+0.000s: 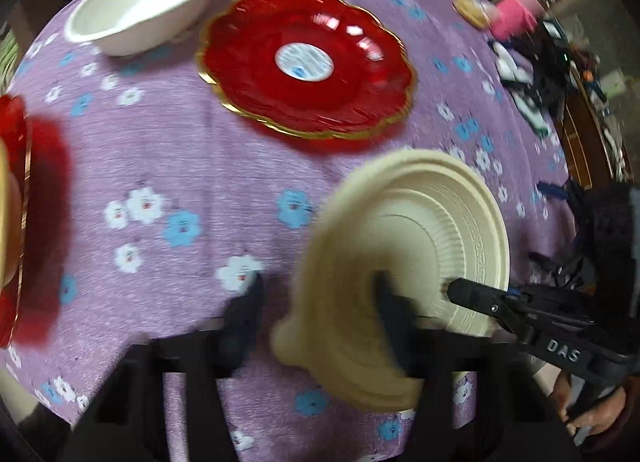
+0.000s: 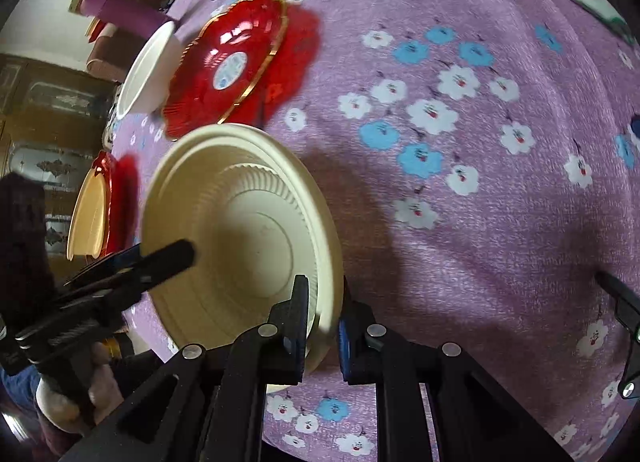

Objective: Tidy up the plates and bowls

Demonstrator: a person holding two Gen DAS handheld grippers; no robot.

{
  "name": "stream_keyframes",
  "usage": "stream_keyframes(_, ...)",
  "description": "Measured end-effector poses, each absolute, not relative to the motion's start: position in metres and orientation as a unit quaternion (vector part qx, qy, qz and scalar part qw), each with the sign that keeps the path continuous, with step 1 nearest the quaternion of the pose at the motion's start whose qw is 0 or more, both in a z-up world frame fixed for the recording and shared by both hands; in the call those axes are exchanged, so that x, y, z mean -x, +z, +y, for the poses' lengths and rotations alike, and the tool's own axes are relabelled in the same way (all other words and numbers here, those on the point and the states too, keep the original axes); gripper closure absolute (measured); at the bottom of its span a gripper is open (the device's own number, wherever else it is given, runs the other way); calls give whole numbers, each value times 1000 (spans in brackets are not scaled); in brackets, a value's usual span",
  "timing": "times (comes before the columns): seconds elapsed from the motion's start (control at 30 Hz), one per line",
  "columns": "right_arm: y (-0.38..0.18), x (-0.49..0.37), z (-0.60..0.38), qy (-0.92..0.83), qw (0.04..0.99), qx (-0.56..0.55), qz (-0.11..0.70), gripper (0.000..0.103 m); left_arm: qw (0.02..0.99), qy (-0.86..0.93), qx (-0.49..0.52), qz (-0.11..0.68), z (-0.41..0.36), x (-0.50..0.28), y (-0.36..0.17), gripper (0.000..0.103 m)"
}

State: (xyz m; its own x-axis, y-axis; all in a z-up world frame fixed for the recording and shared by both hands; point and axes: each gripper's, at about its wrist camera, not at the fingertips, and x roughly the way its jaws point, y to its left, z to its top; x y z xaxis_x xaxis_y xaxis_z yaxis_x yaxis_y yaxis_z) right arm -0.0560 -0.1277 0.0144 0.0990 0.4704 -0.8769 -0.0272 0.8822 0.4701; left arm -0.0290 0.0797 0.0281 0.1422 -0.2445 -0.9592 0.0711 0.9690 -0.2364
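Right now, through the left wrist camera, I see the cream bowl point(image 1: 404, 258) tipped on edge above the purple flowered tablecloth point(image 1: 168, 149); my left gripper point(image 1: 316, 326) has one finger inside the bowl and the other outside its wall, though blur keeps me from telling whether it clenches or only straddles; the right gripper point(image 1: 476, 294) reaches in from the side at the far rim. Beyond lie a red plate point(image 1: 308, 65) with a gold edge and a white bowl point(image 1: 148, 1), both flat on the cloth; another red plate point(image 1: 12, 197) sits at the left border; I judge the bare cloth between them gives room to swing.

Through the right wrist camera, my right gripper point(image 2: 322, 326) is grasping the cream bowl point(image 2: 240, 238) by its rim, a finger on each face, which I take to be why it stands tilted; the left gripper point(image 2: 168, 256) pokes into the hollow. Behind, the red plate point(image 2: 228, 65) and white bowl point(image 2: 146, 69) sit close together; a cream dish point(image 2: 88, 213) rests on the second red plate point(image 2: 106, 165); the cloth to the right lies open.
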Motion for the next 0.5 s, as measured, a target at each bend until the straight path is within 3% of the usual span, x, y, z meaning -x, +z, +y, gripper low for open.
stream_keyframes(0.03, 17, 56, -125, 168, 728, -161, 645, 88, 755, -99, 55, 645, 79, 30, 29, 72)
stream_keyframes(0.13, 28, 52, -120, 173, 737, -159, 634, 89, 764, -96, 71, 634, 92, 33, 43, 77)
stream_keyframes(0.5, 105, 17, 4, 293, 765, -92, 566, 88, 815, 40, 138, 561, 222, 64, 123, 71)
